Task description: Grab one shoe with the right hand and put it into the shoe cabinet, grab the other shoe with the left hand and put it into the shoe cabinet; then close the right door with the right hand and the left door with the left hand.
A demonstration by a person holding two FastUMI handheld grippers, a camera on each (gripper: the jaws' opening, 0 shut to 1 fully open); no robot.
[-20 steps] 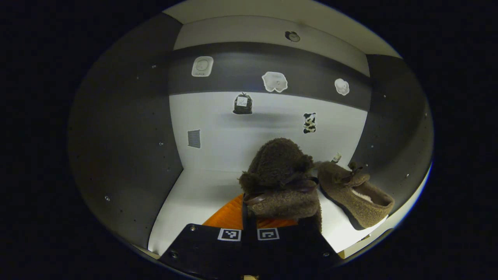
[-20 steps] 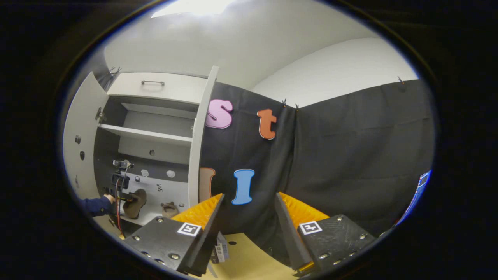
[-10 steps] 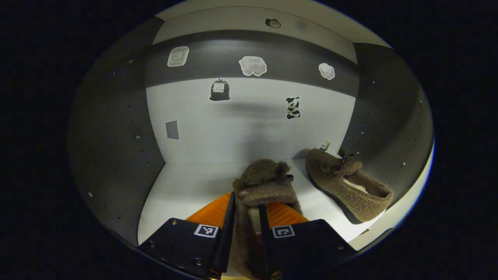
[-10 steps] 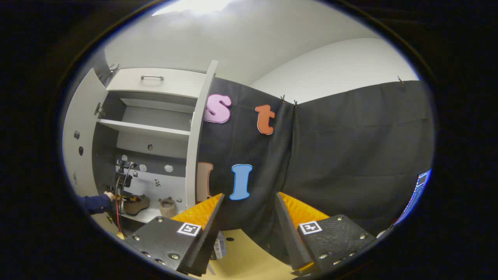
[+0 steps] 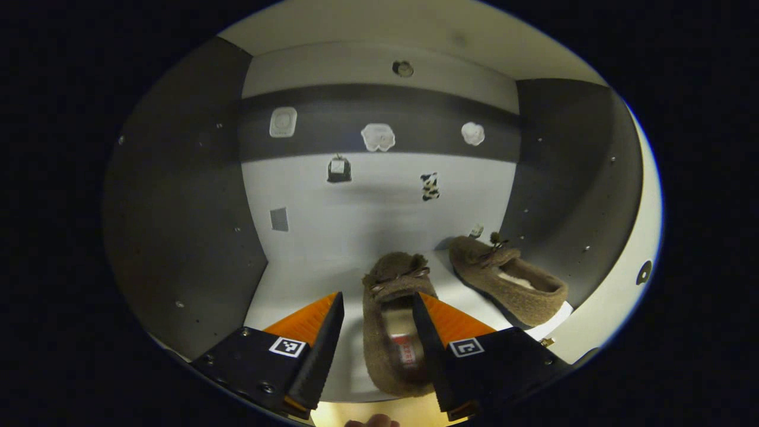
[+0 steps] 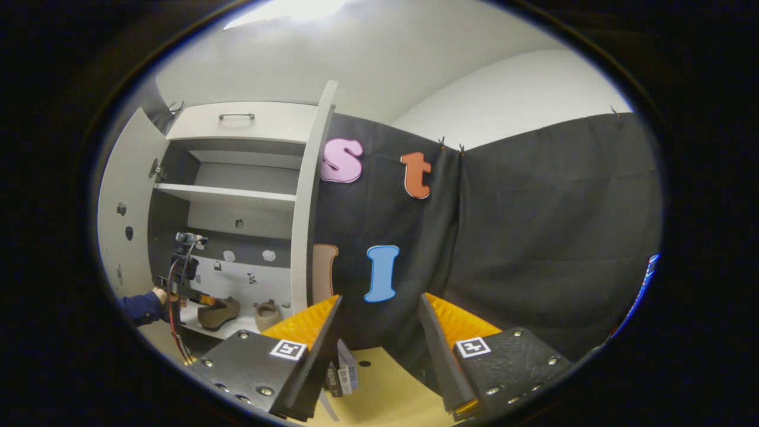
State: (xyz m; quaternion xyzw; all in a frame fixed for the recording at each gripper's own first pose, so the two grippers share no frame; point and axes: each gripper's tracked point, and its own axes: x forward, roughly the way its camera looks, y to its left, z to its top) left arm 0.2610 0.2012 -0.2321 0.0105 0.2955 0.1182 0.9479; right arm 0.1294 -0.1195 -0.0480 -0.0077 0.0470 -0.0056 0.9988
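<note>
With the left gripper (image 5: 373, 332) fingers wide astride the shoe (image 5: 394, 332) at the shelf (image 5: 296, 284) front edge, withdraw straight back, clearing the heel.

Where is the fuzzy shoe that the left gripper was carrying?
In the left gripper view, the fuzzy brown shoe lies on the cabinet floor between the open left gripper fingers, left of the other shoe.

Stickers (image 5: 378, 137) dot the back panel; black cloth (image 6: 533, 237) hangs beside.
</note>
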